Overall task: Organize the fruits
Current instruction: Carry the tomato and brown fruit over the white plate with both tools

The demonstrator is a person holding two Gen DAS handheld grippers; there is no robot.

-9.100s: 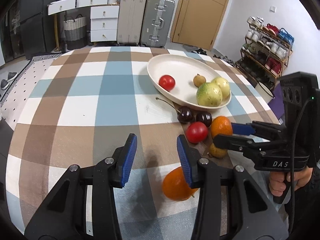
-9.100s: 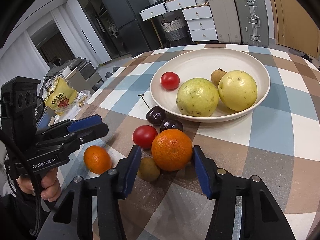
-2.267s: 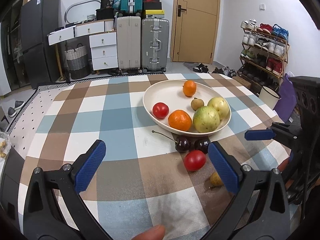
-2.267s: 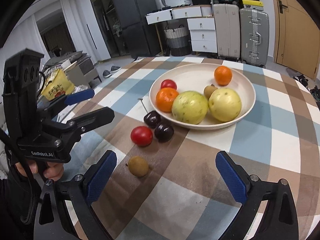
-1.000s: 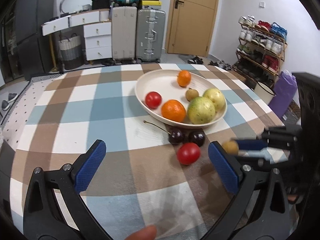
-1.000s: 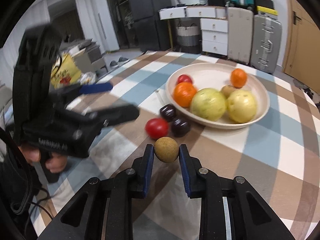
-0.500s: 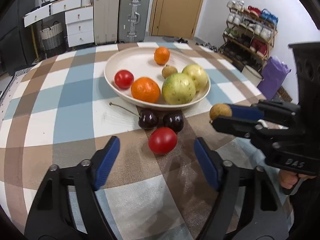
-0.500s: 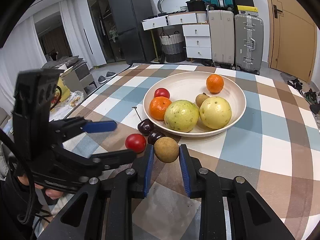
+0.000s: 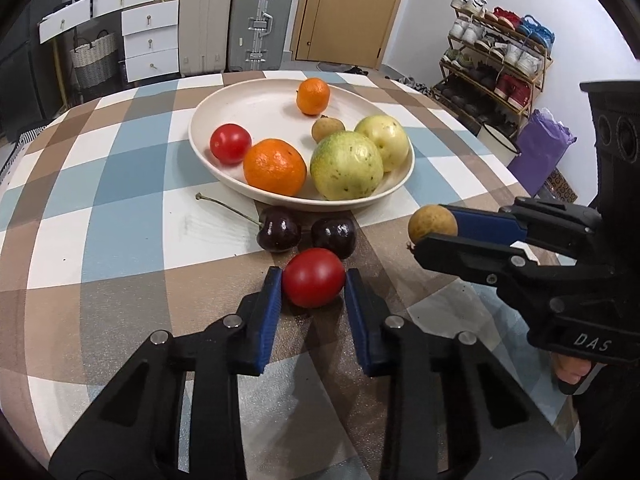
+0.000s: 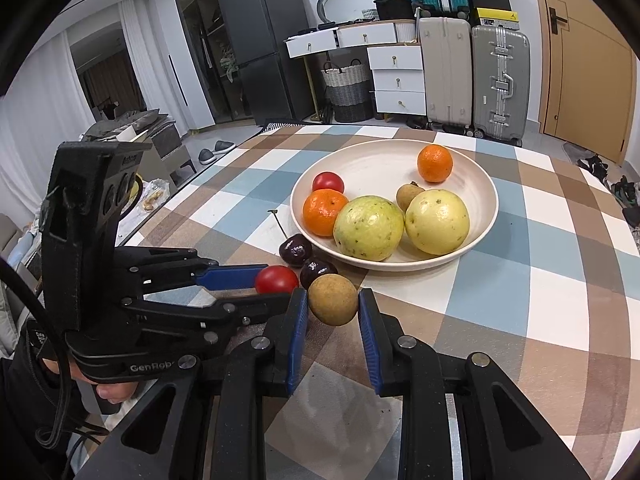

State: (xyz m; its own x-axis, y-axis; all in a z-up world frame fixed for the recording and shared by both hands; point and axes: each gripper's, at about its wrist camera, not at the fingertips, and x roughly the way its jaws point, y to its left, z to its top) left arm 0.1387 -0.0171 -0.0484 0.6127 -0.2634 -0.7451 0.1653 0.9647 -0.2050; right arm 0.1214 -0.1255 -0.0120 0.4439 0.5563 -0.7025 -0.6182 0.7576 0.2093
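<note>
**Clerk:** Checked surface (image 9: 120, 208), brown, blue and white squares; suitcases (image 10: 472, 76), white drawers (image 10: 396, 76) and a dark fridge (image 10: 260, 52) behind. What sits in the cream bowl (image 9: 240, 104)?

**Checker:** Two oranges (image 9: 275, 167), one red tomato (image 9: 230, 143), two pale green-yellow round fruits (image 9: 346, 165), one small brown fruit (image 9: 327, 129). Outside it, just beside the near rim, two dark cherries (image 9: 279, 234), one with a long stem.

**Clerk:** Your left gripper (image 9: 314, 294)?

**Checker:** Its jaws are closing on a second red tomato (image 9: 314, 277) in front of the cherries; both blue pads (image 9: 272, 312) touch its sides.

**Clerk:** Your right gripper (image 10: 333, 312)?

**Checker:** Clenched on a small brown round fruit (image 10: 333, 299), held off the cloth, near the bowl's rim. Your hand (image 9: 572, 368) shows under its handle.
</note>
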